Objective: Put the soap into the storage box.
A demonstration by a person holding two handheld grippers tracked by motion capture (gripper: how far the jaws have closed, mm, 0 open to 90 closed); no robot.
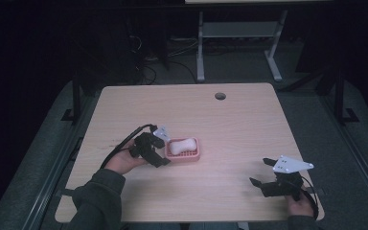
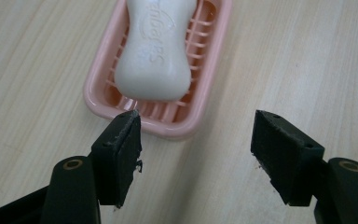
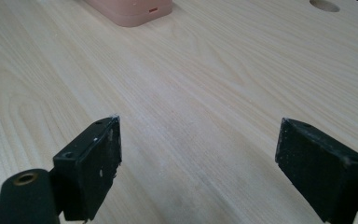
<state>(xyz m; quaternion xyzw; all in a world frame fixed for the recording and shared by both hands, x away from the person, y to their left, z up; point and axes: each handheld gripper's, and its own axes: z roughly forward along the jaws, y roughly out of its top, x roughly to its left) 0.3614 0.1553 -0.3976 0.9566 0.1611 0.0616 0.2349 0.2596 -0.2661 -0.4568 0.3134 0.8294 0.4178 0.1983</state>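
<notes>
White soap bar [image 2: 154, 51] lies in the pink soap dish [image 2: 205, 98] mid-table, looks hard, smooth, likely slippery; its narrow waist is the spot to pinch. Left gripper [image 2: 196, 140] hangs just short of the dish, jaws apart, empty; right gripper [image 1: 268, 173] sits well away, jaws wide

A light wooden table [image 1: 249, 120] is standing on dark flooring, with a round cable hole [image 1: 220, 96] sitting near its far edge. Beyond it, a grey metal desk frame [image 1: 239, 38] is standing amid loose cables [image 1: 148, 57] lying far left.
</notes>
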